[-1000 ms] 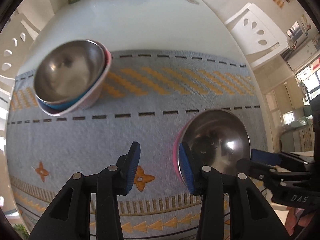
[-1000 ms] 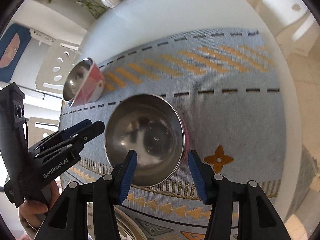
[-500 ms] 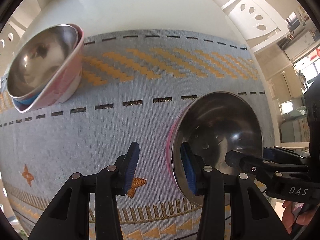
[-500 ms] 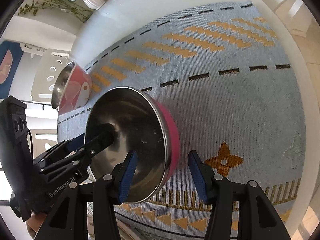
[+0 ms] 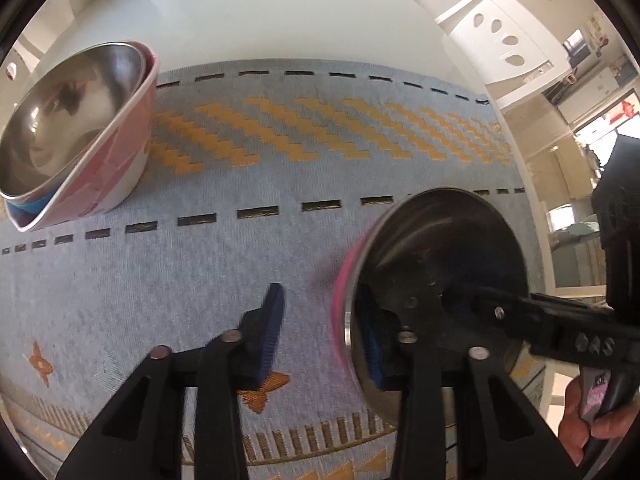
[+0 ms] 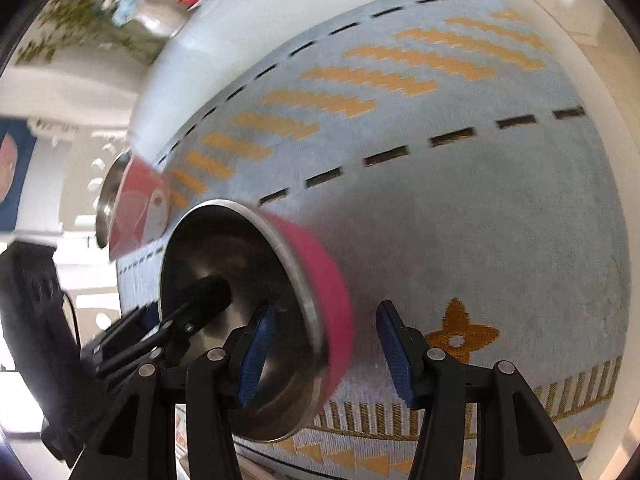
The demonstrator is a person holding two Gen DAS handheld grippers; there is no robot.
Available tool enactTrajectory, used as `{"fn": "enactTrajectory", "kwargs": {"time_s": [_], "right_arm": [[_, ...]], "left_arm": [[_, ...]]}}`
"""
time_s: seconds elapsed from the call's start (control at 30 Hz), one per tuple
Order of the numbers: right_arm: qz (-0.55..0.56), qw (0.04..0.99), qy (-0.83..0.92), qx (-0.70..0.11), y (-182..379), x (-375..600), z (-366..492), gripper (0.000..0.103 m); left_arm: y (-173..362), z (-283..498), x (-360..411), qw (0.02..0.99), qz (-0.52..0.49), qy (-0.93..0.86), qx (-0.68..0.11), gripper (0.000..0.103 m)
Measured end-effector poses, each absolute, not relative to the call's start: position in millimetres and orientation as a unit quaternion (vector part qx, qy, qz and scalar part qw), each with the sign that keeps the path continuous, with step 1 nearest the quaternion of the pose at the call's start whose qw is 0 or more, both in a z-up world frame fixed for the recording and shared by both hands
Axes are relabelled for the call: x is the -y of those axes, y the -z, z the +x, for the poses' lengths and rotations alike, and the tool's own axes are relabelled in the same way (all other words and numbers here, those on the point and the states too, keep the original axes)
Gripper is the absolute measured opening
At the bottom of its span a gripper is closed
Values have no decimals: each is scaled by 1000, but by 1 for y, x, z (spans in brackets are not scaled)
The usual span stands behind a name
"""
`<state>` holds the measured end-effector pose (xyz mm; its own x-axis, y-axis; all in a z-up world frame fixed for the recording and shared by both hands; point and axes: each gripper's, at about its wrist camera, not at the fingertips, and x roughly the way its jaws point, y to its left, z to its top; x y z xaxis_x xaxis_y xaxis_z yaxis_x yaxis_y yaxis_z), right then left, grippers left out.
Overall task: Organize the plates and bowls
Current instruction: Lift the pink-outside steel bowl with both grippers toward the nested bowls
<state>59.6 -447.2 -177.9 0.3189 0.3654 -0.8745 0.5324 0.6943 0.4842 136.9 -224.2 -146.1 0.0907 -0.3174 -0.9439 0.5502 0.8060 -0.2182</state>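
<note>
So, left wrist view first: my left gripper [image 5: 320, 330] straddles the near rim of the pink-sided steel bowl [image 5: 440, 264]. One blue pad is inside the bowl, the other outside on the cloth side with a clear gap to the pink wall. These jaws have just been closing, with the rim between them, but the outer pad isn't pressing yet. My right gripper [image 5: 472, 304] reaches into the bowl from the right, with my hand [image 5: 592, 432] on its handle. Off to the upper left a stack of bowls [image 5: 76, 132] sits tilted on the blue patterned cloth [image 5: 280, 184] that covers the white bench [image 5: 248, 20].

Right wrist view: my right jaws straddle the opposite rim, one pad inside, the other outside and well clear of the pink wall. They've just been closing too, nothing clamped. The picture is blurry.
</note>
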Motion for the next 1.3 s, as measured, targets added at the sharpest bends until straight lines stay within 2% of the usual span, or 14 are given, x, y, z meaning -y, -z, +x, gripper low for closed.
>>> {"fn": "enactTrajectory", "kwargs": {"time_s": [0.07,0.13,0.2,1.3], "right_arm": [[393,717,55,-573,174,449,59,29],[379,720,52,-579,170,445,63,26],[365,725,46,-582,167,440,67,26],[366,745,3,-558,96,409,136,26]], "left_arm": [[145,136,224,733,97,303,-602,23],[144,135,224,734,100,306,-598,16],[143,136,225,736,99,304,-597,14],[69,185,176,771,55,243,-586,14]]}}
